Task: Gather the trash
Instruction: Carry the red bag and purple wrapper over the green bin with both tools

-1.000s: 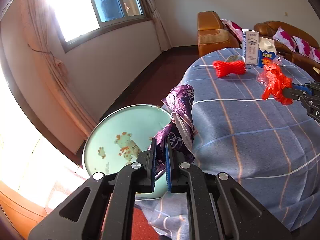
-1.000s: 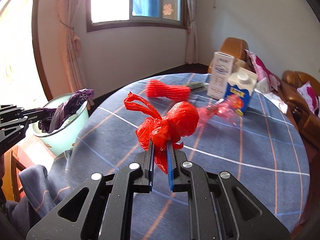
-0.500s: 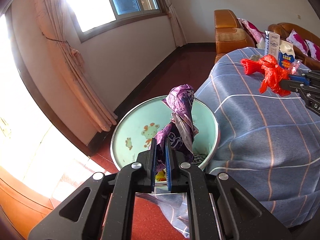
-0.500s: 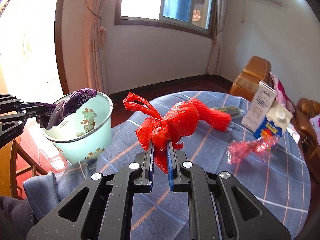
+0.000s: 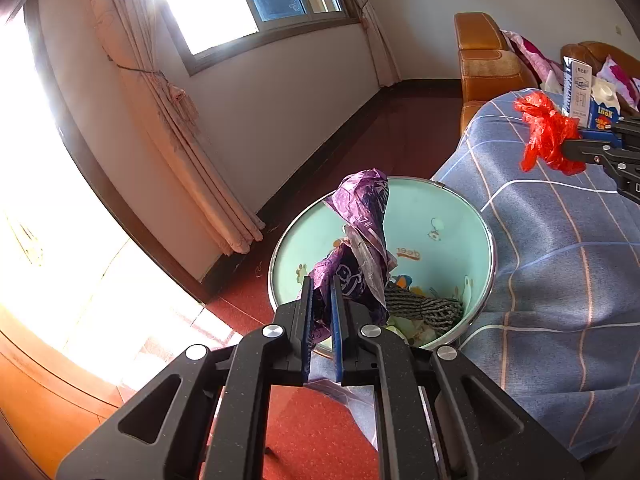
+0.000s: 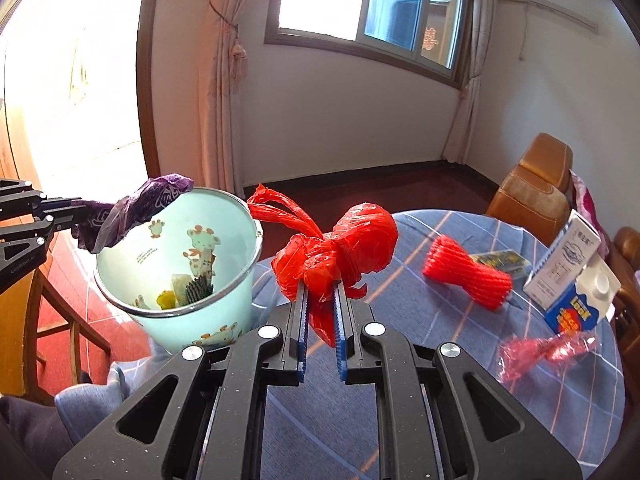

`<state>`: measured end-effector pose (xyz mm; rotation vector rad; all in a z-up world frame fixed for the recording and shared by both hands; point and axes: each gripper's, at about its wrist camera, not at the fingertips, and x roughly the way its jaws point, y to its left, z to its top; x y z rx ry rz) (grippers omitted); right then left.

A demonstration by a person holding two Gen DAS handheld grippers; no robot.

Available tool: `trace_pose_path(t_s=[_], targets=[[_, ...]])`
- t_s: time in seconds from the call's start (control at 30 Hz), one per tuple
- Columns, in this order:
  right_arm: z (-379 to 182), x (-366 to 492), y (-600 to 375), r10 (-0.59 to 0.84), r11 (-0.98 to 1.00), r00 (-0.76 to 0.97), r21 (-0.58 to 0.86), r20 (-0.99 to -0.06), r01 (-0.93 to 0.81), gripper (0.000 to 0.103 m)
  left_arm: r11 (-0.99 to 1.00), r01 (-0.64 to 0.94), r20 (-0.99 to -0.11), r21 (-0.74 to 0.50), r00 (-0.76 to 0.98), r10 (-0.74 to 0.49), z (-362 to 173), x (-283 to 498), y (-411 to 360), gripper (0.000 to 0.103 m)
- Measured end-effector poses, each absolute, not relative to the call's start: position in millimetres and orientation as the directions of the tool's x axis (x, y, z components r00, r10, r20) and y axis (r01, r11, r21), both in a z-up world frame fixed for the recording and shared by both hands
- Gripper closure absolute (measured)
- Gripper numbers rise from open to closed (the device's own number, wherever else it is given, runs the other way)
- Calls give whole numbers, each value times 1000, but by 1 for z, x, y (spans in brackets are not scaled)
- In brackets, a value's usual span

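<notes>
My left gripper (image 5: 321,286) is shut on a crumpled purple plastic bag (image 5: 362,232), which hangs over the near rim of a mint-green bin (image 5: 486,248) with giraffe prints. Trash lies at the bin's bottom. In the right wrist view the same purple bag (image 6: 132,210) sits above the bin (image 6: 176,300) at the left. My right gripper (image 6: 321,292) is shut on a knotted red plastic bag (image 6: 340,252), held over the table's edge next to the bin. From the left wrist view the red bag (image 5: 546,134) shows at the far right.
A round table with a blue checked cloth (image 6: 440,360) carries a red foam net (image 6: 464,274), a pink wrapper (image 6: 536,354), a milk carton (image 6: 580,304) and a white box (image 6: 560,260). Brown leather sofa (image 5: 484,56) behind. Red floor (image 5: 312,432) and curtains (image 5: 172,120) by the bin.
Both grippers have swung toward the bin with their bags still held. The purple bag now hangs over the bin's opening, and the red bag has come to the table's edge beside the bin.
</notes>
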<state>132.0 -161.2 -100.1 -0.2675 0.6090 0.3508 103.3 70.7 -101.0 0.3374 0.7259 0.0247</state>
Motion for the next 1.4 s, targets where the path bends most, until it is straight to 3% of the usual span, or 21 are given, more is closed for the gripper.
trace_pose_path(t_s=[1.4], targets=[[-103, 159, -96, 296, 849, 722, -175, -625, -499, 91, 949, 68, -664, 307, 730, 162, -109, 115, 96, 95]])
